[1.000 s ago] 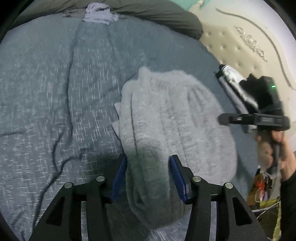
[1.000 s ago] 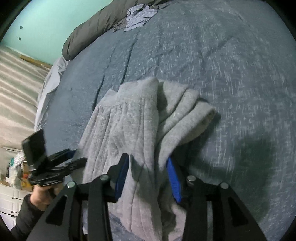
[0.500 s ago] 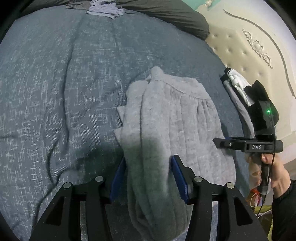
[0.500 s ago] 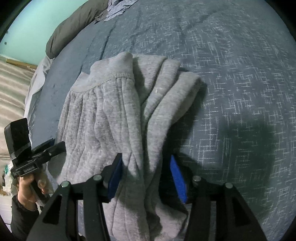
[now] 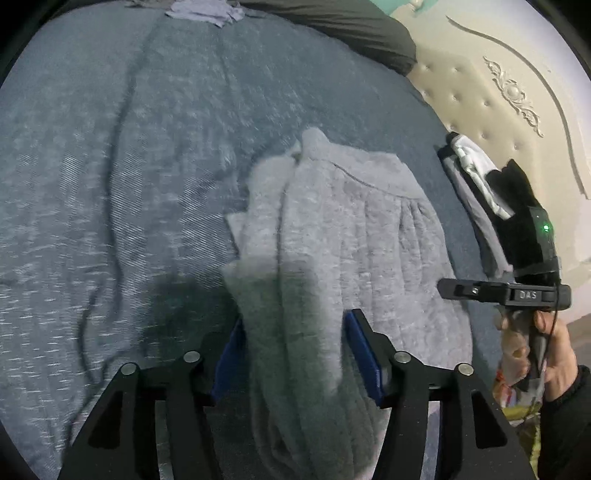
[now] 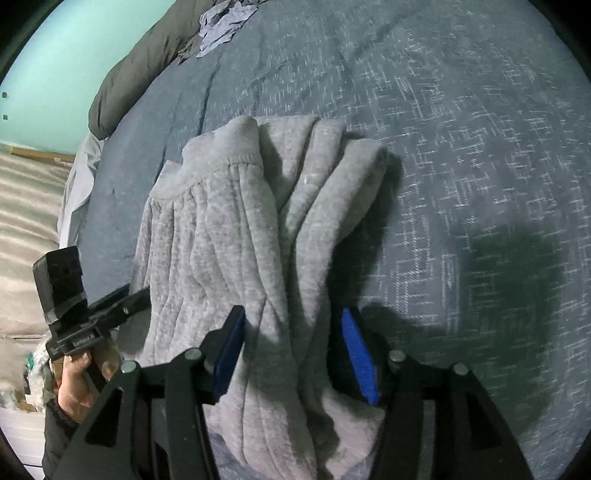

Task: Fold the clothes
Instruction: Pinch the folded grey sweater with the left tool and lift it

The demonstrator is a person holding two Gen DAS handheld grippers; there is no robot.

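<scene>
Both claws were closer around the cloth a second ago; now they are wider. The left claw [image 5: 295, 350] is opening, and the folded gray sweatpants [image 5: 343, 236] lie between its blue pads [image 5: 364, 354]. The near pad on the right stands clear of the cloth, while the other pad is partly hidden by a fold, so the claw has let go. The right claw [image 6: 291, 350] is opening too, with the same sweatpants [image 6: 221, 236] between its pads; a dark gap shows beside the right pad [image 6: 358, 354], so it is loose as well. The sweatpants now lie flatter on the blue bed cover [image 5: 110, 184], with the stretchy waistband [image 6: 218, 158] at the far end and the legs folded over beside it.

In the left view, the person's right hand [image 5: 535, 350] holds the other tool at the bed's edge. Behind it is a small pile of folded clothes [image 5: 476, 173], just by the cream padded headboard [image 5: 480, 92]. A dark gray pillow [image 5: 343, 26] lies at the far side, with a crumpled pale blue cloth [image 5: 207, 11] near it. In the right view, the left hand [image 6: 81, 384] grips its tool beside the sweatpants, and a green wall [image 6: 55, 74] is behind. Dark shadows fall on the cover near the claws.
</scene>
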